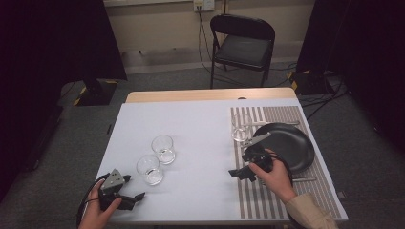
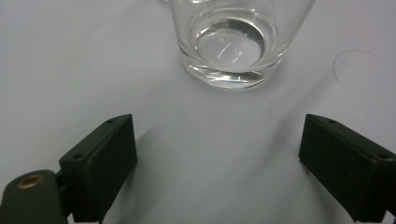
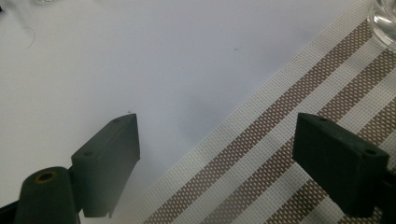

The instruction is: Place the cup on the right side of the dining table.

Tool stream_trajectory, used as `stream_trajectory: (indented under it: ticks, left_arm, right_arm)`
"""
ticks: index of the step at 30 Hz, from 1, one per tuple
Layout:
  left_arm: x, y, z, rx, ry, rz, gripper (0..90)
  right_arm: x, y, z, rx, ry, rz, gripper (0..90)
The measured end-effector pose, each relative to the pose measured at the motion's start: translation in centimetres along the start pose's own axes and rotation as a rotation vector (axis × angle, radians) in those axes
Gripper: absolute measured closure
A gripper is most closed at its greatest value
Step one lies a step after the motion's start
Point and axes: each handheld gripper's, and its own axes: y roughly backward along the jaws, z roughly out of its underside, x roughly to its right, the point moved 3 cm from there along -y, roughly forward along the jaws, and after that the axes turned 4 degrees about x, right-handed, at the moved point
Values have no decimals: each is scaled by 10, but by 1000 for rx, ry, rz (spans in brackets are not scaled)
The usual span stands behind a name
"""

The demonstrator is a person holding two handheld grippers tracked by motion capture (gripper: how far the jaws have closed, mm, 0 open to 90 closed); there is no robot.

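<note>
Hovering spread-jawed, left gripper is facing the nearest glass at twelve o'clock, risking tipping it; right gripper is gaping too.

- Ahead of the left gripper's matt black plastic jaws, a clear, glossy glass on the smooth, matt white table cover.
- Under the right gripper's jaws, a coarse woven striped placemat.
</note>
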Motion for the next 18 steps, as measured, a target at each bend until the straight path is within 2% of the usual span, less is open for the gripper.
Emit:
stream_trajectory:
  ticks: [18]
  left_arm:
    - [0,0,0,0,-1,0,103]
  right_arm:
    - [-3,1,9,-17,14,-8,143]
